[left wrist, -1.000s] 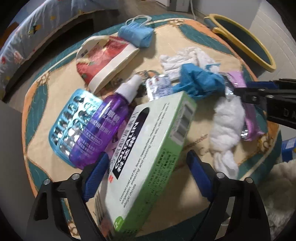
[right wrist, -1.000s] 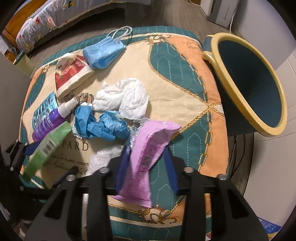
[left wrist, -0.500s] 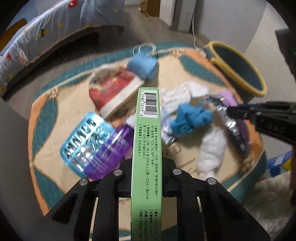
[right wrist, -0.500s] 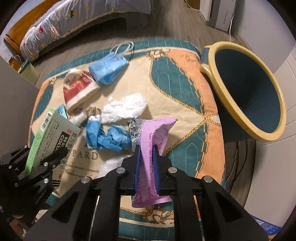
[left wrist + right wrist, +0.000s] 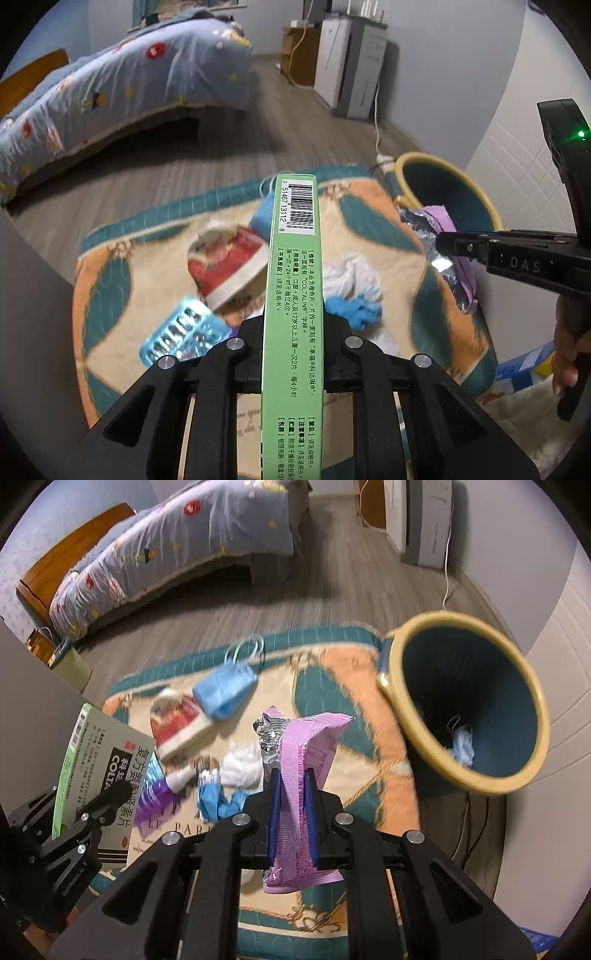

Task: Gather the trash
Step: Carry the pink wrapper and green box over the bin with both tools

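My left gripper (image 5: pixel 293 314) is shut on a green medicine box (image 5: pixel 295 295), held edge-up above the mat; the box also shows in the right wrist view (image 5: pixel 99 760). My right gripper (image 5: pixel 290 775) is shut on a purple foil wrapper (image 5: pixel 303 775), lifted above the mat; the wrapper also shows in the left wrist view (image 5: pixel 448 243). A yellow-rimmed blue trash bin (image 5: pixel 469 705) stands at the mat's right edge with a blue mask (image 5: pixel 463 747) inside; the bin also shows in the left wrist view (image 5: pixel 443 192).
On the patterned mat (image 5: pixel 354 686) lie a blue face mask (image 5: pixel 225 690), a red-and-white packet (image 5: pixel 175 723), white tissue (image 5: pixel 242 764), blue crumpled gloves (image 5: pixel 218 801), a purple spray bottle (image 5: pixel 162 794) and a blue blister pack (image 5: pixel 184 336). A bed (image 5: pixel 177 546) stands behind.
Both grippers rose from the mat with their loads. The views tilted up, and the bed and far wall came into view. The wrapper moved closer to the bin.
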`<action>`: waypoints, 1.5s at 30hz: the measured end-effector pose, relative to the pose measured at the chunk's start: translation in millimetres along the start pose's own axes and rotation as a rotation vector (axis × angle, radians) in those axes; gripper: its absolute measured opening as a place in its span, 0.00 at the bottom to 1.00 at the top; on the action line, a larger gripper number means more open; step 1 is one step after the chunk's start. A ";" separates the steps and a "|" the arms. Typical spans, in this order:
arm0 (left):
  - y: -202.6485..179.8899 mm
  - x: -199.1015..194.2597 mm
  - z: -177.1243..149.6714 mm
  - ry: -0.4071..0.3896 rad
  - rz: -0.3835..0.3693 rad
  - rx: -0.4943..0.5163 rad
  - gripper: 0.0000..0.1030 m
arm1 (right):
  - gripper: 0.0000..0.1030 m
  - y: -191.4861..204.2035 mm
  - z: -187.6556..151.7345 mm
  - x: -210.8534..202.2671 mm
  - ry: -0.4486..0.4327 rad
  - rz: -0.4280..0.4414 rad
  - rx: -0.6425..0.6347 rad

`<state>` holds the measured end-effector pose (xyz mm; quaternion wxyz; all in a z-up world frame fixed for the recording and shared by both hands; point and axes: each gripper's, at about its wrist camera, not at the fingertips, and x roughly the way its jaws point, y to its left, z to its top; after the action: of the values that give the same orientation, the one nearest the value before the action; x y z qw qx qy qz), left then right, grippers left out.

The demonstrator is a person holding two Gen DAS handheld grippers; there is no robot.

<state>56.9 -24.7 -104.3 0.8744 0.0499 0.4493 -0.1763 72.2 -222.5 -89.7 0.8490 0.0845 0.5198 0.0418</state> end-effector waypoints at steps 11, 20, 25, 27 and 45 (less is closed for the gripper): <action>-8.9 -13.2 20.9 -0.077 -0.009 0.000 0.19 | 0.12 -28.4 45.0 -62.6 -0.187 -0.040 -0.044; -26.8 -1.9 29.2 -0.062 -0.023 0.037 0.19 | 0.12 -88.8 72.1 -76.7 -0.208 -0.028 0.032; -54.1 8.6 41.4 -0.048 -0.035 0.116 0.19 | 0.12 -120.7 78.3 -74.5 -0.204 -0.053 0.049; -67.4 14.6 47.5 -0.038 -0.054 0.149 0.19 | 0.12 -135.0 81.5 -68.6 -0.195 -0.067 0.063; -173.0 84.1 101.3 -0.013 -0.188 0.311 0.19 | 0.12 -234.4 71.9 -13.0 -0.094 -0.144 0.222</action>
<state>118.5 -233.1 -99.6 0.8386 0.1412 0.4137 -0.3251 126.3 -462.0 -90.2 0.8588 0.1423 0.4855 -0.0813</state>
